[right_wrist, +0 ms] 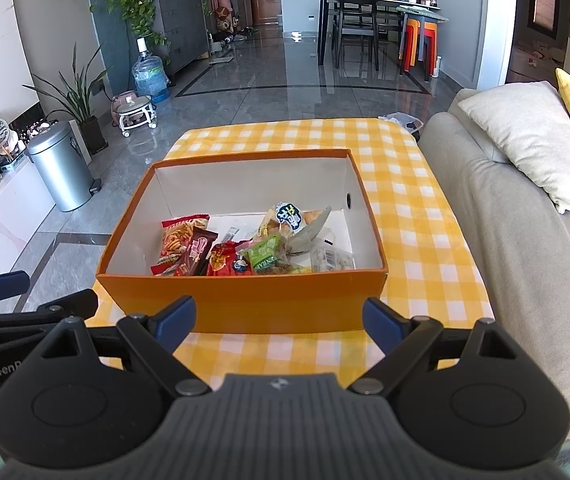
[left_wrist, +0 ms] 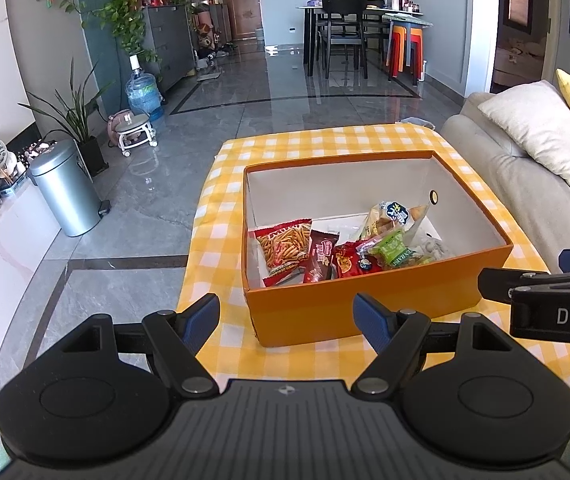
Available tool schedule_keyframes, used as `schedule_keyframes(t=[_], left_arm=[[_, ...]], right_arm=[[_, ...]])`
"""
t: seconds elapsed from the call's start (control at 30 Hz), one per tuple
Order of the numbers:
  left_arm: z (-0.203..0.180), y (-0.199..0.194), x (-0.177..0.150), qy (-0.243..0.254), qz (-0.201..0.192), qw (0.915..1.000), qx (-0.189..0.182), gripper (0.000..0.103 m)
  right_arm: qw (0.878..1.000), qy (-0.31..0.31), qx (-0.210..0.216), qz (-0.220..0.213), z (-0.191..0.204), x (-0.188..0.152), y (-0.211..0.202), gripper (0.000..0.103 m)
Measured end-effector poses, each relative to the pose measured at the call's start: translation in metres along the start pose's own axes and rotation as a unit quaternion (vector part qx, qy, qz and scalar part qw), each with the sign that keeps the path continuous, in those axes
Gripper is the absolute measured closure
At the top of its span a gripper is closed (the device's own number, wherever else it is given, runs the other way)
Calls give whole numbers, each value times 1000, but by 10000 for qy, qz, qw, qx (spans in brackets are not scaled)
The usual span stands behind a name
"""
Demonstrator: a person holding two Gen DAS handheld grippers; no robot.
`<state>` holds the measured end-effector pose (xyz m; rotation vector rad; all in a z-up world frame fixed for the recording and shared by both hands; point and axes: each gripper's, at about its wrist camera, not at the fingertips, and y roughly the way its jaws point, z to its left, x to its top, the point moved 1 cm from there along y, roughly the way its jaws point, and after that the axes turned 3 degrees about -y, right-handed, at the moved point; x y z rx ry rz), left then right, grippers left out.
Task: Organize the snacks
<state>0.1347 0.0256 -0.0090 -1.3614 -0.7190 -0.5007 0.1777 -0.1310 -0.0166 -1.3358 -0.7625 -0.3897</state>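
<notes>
Both grippers, left gripper [left_wrist: 286,312] and right gripper [right_wrist: 279,316], fingers spread, empty; orange box [right_wrist: 245,300] holds snacks [right_wrist: 245,252]; writing unreadable

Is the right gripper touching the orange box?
Apart. In the right wrist view, the right gripper hangs open before the orange box, with nothing between its fingers. In the left wrist view, checkered cloth shows between them.

Left gripper [left_wrist: 287,316] and right gripper [right_wrist: 281,318] hover side by side, jaws spread, empty.
</notes>
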Motion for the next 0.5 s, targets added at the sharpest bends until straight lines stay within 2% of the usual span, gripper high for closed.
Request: schedule_keyframes(t=[0.3,0.5], left_arm=[[3,-1,0,-35,30,10000,-61,14],[3,-5,-2,92,-37,9999,38,12]], right_arm=[[10000,-4,-1,3,0,0,0,15],[10000,-50,-2,41,0,-1,2,15]])
